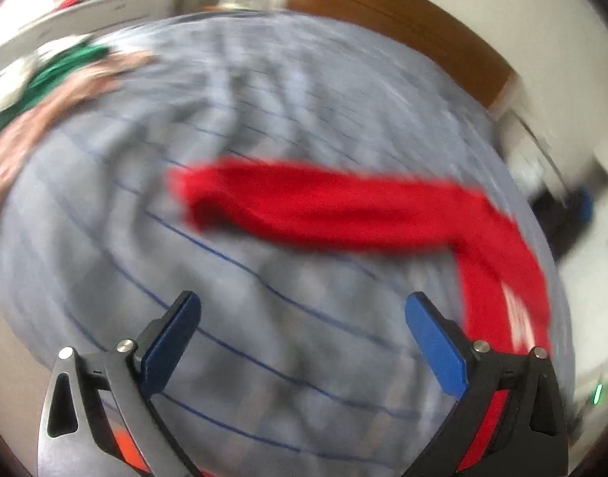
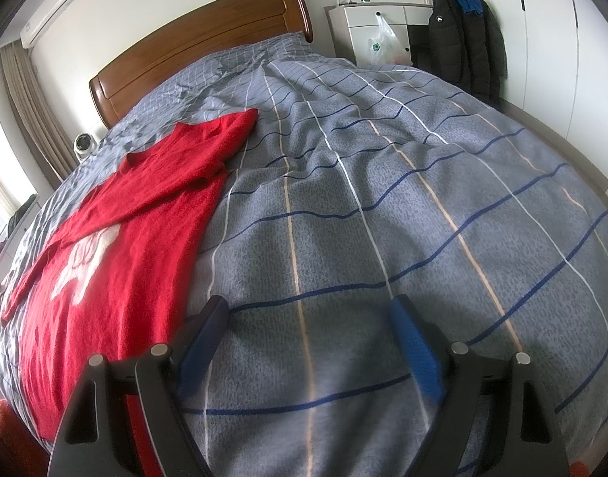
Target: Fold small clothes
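A red knit sweater with a white print lies flat on the grey checked bed cover, at the left in the right wrist view; one sleeve is folded across its body. The left wrist view is blurred and shows the sweater ahead and to the right, its sleeve stretched across the cover. My left gripper is open and empty above the cover, just short of the sweater. My right gripper is open and empty over bare cover, to the right of the sweater.
A pile of green and pink clothes lies at the far left of the bed. A wooden headboard stands at the back. A white cabinet with a plastic bag and a dark jacket stand beyond the bed's right side.
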`<move>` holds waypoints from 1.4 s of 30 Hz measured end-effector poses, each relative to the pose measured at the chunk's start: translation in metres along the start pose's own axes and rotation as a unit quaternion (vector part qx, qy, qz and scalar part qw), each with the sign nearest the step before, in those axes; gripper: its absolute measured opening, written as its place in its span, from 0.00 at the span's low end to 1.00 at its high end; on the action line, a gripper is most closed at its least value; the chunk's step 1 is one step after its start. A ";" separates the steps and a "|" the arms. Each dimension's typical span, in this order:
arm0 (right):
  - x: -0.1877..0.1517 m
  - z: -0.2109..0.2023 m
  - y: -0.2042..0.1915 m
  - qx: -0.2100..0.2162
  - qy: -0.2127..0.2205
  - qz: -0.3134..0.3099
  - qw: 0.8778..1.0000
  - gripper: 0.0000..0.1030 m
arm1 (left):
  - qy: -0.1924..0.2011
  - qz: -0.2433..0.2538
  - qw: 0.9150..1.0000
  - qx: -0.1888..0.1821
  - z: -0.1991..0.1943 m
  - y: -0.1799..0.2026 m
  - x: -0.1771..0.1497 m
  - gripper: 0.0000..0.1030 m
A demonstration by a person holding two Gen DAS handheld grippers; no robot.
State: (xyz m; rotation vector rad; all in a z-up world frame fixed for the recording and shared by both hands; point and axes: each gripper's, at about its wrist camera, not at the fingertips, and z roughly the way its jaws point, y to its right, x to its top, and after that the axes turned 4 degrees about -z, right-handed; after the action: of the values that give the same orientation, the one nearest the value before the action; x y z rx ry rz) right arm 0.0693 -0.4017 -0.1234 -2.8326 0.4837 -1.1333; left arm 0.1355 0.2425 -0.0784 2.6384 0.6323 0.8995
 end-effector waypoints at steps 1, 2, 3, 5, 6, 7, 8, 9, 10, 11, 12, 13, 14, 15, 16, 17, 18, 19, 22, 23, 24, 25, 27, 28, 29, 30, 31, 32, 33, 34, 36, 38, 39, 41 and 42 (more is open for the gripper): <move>0.000 0.000 0.000 0.000 0.000 0.000 1.000 0.81 | 0.007 -0.029 0.999 0.019 0.000 -0.019 0.015 0.99; -0.001 0.000 0.001 0.001 0.000 -0.001 1.000 0.81 | 0.009 -0.046 0.998 0.032 0.001 -0.030 0.024 0.99; -0.001 0.001 0.001 0.001 0.000 -0.001 1.000 0.82 | 0.006 -0.065 0.997 0.047 0.006 -0.043 0.033 0.99; -0.001 0.001 0.001 0.001 -0.001 -0.002 1.000 0.82 | -0.008 -0.082 0.995 0.059 0.019 -0.056 0.043 0.98; -0.001 0.001 0.001 0.001 -0.001 -0.002 1.000 0.83 | -0.019 -0.085 0.994 0.061 0.029 -0.059 0.047 0.98; 0.000 0.001 0.000 0.000 -0.001 -0.003 1.000 0.83 | -0.025 -0.085 0.994 0.062 0.035 -0.060 0.049 0.95; -0.001 0.001 -0.001 -0.001 -0.002 -0.005 1.000 0.83 | -0.031 -0.085 0.994 0.060 0.043 -0.058 0.052 0.90; -0.001 0.002 -0.002 -0.003 -0.002 -0.008 1.000 0.84 | -0.034 -0.085 0.994 0.059 0.049 -0.056 0.054 0.87; -0.001 0.002 -0.002 -0.006 -0.002 -0.011 1.000 0.84 | -0.034 -0.087 0.994 0.056 0.057 -0.052 0.057 0.82; -0.002 0.001 -0.003 -0.008 -0.003 -0.014 1.000 0.84 | -0.033 -0.088 0.994 0.053 0.061 -0.049 0.059 0.73; -0.001 0.002 -0.004 -0.009 -0.003 -0.016 1.000 0.84 | -0.032 -0.086 0.995 0.046 0.066 -0.043 0.061 0.62; -0.002 0.002 -0.004 -0.009 -0.003 -0.017 1.000 0.84 | -0.036 -0.079 0.995 0.044 0.071 -0.037 0.065 0.21; -0.002 0.001 -0.004 -0.010 -0.003 -0.018 1.000 0.84 | -0.043 -0.068 0.996 0.050 0.075 -0.029 0.068 0.09; -0.002 0.001 -0.004 -0.010 -0.003 -0.019 1.000 0.84 | -0.042 -0.061 0.996 0.054 0.075 -0.023 0.071 0.09; -0.003 0.001 -0.004 -0.010 -0.003 -0.021 1.000 0.84 | -0.031 -0.048 0.997 0.057 0.068 -0.011 0.074 0.08; -0.003 0.000 -0.004 -0.010 -0.003 -0.022 1.000 0.84 | -0.019 -0.027 0.998 0.052 0.060 0.008 0.081 0.08; -0.004 0.000 -0.004 -0.010 -0.003 -0.024 1.000 0.84 | -0.010 -0.003 0.999 0.042 0.053 0.029 0.087 0.08; -0.004 0.000 -0.004 -0.010 -0.003 -0.027 1.000 0.84 | 0.002 0.032 0.999 0.029 0.040 0.063 0.095 0.08; -0.005 0.001 -0.005 -0.008 -0.003 -0.033 0.999 0.86 | 0.030 0.118 0.992 -0.012 0.012 0.148 0.102 0.08; -0.005 0.001 -0.005 -0.007 -0.004 -0.034 0.999 0.88 | 0.038 0.155 0.987 -0.032 0.002 0.187 0.099 0.08; -0.005 0.002 -0.006 -0.006 -0.005 -0.036 0.999 0.89 | 0.043 0.184 0.981 -0.049 -0.004 0.219 0.096 0.08; -0.005 0.003 -0.006 -0.006 -0.006 -0.038 0.999 0.89 | 0.046 0.213 0.974 -0.068 -0.008 0.253 0.090 0.08; -0.005 0.003 -0.006 -0.005 -0.006 -0.038 0.999 0.90 | 0.039 0.257 0.959 -0.110 -0.011 0.315 0.069 0.08; -0.005 0.003 -0.006 -0.005 -0.006 -0.039 0.999 0.90 | 0.032 0.275 0.952 -0.128 -0.008 0.343 0.055 0.08; -0.005 0.003 -0.007 -0.005 -0.006 -0.040 0.999 0.90 | 0.023 0.293 0.945 -0.145 -0.002 0.372 0.038 0.08; -0.005 0.003 -0.006 -0.004 -0.006 -0.042 0.999 0.90 | 0.019 0.303 0.941 -0.153 0.003 0.386 0.026 0.08; -0.005 0.003 -0.007 -0.004 -0.006 -0.044 0.999 0.91 | 0.007 0.315 0.934 -0.166 0.013 0.405 0.009 0.11; -0.006 0.003 -0.007 -0.003 -0.006 -0.047 0.999 0.91 | -0.018 0.327 0.927 -0.184 0.027 0.423 -0.011 0.21; -0.006 0.003 -0.007 -0.003 -0.005 -0.050 0.999 0.91 | -0.036 0.334 0.923 -0.189 0.038 0.432 -0.023 0.32; -0.007 0.003 -0.007 -0.003 -0.005 -0.055 0.998 0.91 | -0.061 0.344 0.918 -0.188 0.051 0.439 -0.040 0.62; -0.008 0.001 -0.008 0.000 -0.005 -0.062 0.998 0.91 | -0.077 0.359 0.916 -0.165 0.069 0.439 -0.070 0.75; -0.011 -0.002 -0.006 0.002 -0.006 -0.072 0.997 0.91 | -0.080 0.372 0.909 -0.171 0.070 0.422 -0.084 0.75; -0.012 -0.003 -0.006 0.004 -0.006 -0.075 0.997 0.91 | -0.079 0.379 0.907 -0.169 0.066 0.406 -0.089 0.75; -0.015 -0.007 -0.005 0.009 -0.006 -0.087 0.996 0.91 | -0.066 0.381 0.910 -0.150 0.057 0.369 -0.091 0.76; -0.016 -0.009 -0.004 0.011 -0.006 -0.092 0.996 0.91 | -0.060 0.376 0.914 -0.140 0.052 0.349 -0.091 0.77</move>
State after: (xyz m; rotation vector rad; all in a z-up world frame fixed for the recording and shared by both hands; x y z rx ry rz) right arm 0.0533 -0.3924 -0.1273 -2.9137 0.2102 -1.1393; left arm 0.2128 -0.1101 -0.0268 2.6296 -0.5611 0.9005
